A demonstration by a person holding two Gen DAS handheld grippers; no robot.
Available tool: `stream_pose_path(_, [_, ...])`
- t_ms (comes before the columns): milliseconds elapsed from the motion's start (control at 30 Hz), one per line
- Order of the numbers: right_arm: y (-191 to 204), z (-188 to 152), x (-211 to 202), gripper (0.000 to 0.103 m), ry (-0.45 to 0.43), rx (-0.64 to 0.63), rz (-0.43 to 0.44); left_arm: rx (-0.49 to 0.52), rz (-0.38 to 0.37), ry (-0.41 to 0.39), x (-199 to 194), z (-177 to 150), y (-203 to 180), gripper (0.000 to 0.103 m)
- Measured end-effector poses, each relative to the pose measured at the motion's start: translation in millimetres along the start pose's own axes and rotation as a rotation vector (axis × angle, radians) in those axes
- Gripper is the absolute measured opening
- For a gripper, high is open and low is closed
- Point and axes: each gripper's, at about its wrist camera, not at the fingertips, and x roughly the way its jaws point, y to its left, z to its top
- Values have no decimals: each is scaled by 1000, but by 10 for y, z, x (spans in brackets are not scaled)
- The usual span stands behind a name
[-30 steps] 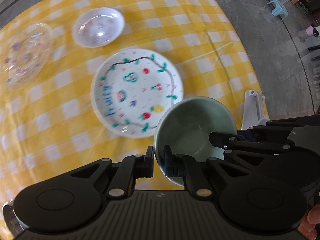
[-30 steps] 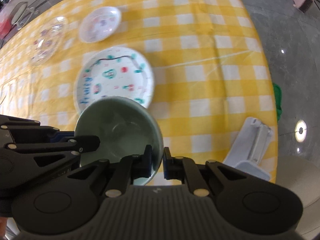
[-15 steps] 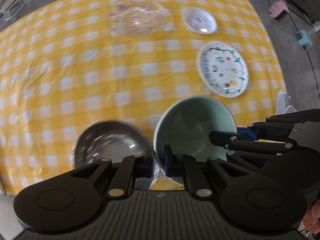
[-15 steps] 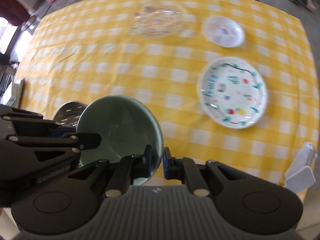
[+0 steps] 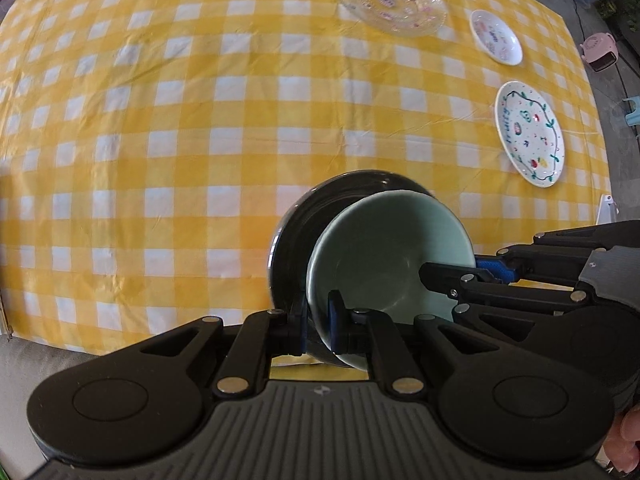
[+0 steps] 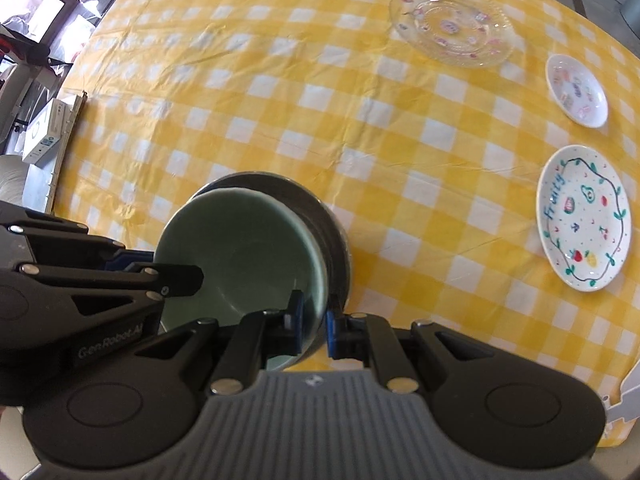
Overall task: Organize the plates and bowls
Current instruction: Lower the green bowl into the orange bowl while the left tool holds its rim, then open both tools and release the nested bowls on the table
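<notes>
Green bowl (image 5: 384, 256) glazed, rigid, breakable, likely slippery; pinched at opposite rims by left gripper (image 5: 318, 322) and right gripper (image 6: 311, 330), above steel bowl (image 6: 332, 232)

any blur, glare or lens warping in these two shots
Left wrist view: fisheye bends the checked tablecloth outward, and the glass plate is slightly smeared. Right wrist view: the same curving, with blown-out daylight at the upper left and soft sheen on the green bowl; the metal bowl beneath stays dark.
</notes>
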Motion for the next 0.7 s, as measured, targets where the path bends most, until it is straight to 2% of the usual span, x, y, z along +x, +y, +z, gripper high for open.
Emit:
stream_pose_path(367, [26,83,259,9,40,-26,-33,1,-16,27,182,3,113,11])
stream_pose_path(700, [41,99,218,11,22,-40,-45,16,-5,20,135,35,95,12])
